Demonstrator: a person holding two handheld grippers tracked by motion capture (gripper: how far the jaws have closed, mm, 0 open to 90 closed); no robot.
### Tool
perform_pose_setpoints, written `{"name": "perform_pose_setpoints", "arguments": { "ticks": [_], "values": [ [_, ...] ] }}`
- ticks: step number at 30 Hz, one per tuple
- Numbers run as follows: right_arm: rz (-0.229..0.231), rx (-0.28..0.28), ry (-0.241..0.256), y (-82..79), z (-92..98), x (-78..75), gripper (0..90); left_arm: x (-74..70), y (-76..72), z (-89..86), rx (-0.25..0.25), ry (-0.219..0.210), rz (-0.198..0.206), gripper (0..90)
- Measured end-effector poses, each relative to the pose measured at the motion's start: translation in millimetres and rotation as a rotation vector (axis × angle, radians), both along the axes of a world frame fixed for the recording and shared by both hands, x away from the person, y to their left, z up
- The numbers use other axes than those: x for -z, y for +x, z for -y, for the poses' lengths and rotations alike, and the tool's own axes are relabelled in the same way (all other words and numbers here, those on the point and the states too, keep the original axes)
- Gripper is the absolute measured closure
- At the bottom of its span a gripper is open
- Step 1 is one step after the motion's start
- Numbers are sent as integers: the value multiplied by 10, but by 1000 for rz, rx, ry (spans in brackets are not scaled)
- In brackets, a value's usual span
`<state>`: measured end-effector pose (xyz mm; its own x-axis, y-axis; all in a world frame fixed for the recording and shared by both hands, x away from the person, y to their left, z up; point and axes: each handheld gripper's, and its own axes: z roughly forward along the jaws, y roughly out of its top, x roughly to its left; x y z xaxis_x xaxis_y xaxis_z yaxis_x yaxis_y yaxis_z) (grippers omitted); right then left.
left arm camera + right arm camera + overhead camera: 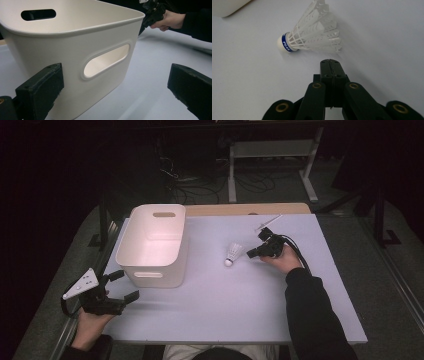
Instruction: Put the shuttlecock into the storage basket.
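While beside the bin (155,245), left gripper (121,286) agape; right gripper (252,253) clenched, empty, near shuttlecock (233,254).

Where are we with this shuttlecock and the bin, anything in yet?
Nothing looks done: the white plastic bin appears empty. The white feathered shuttlecock with a blue band lies on its side on the pale table, ungrasped. In hand: the right gripper sits just short of its feathers, jaws shut. The left gripper is open beside the bin. Left, presumably: grasp, lift, drop in.
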<state>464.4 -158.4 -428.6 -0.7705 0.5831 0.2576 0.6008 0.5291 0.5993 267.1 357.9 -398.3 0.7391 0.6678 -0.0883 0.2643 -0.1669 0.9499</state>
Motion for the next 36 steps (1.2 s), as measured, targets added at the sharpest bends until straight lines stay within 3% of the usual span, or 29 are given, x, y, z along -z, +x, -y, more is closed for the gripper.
{"name": "perform_pose_setpoints", "arguments": {
  "ticks": [16,31,36],
  "values": [
    [7,15,16,119,-120,4,891,-1,-1,-4,-1,1,0,3],
    [-5,30,79,237,-189,22,891,0,0,-3,0,0,-2,3],
    [-2,15,76,268,-276,15,891,-1,-3,-3,2,-2,-1,3]
  ]
}}
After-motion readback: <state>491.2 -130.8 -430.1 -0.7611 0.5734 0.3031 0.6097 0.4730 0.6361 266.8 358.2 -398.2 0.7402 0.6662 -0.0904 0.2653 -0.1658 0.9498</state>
